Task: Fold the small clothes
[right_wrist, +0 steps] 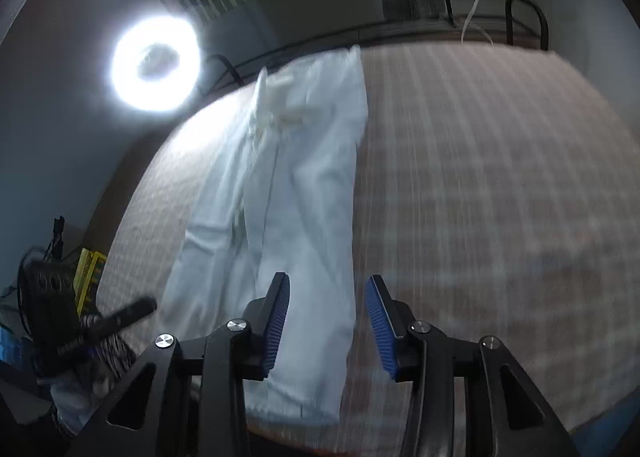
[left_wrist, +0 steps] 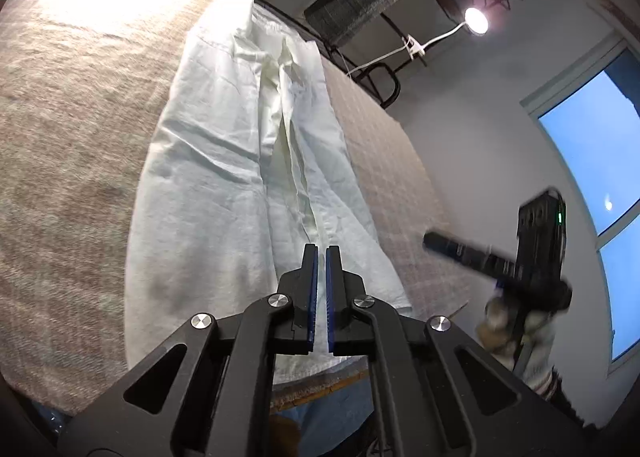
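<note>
A white garment [left_wrist: 240, 161], folded lengthwise into a long strip, lies on a checked beige blanket [left_wrist: 68, 137]. My left gripper [left_wrist: 322, 251] hovers over the strip's near end, its blue pads together with nothing between them. In the right wrist view the same garment [right_wrist: 304, 197] runs away from me. My right gripper [right_wrist: 328, 279] stands open above its near right edge, with cloth under the gap and not pinched. Off the blanket's right side the right gripper [left_wrist: 460, 251] shows blurred, held by a hand. The left gripper [right_wrist: 120, 317] appears blurred at the lower left.
A black metal rail [left_wrist: 384, 85] borders the far edge of the blanket. A clip lamp [left_wrist: 476, 20] and a ring light [right_wrist: 156, 63] shine from behind. A window [left_wrist: 592, 161] is on the right. A yellow crate [right_wrist: 90, 277] sits low on the left.
</note>
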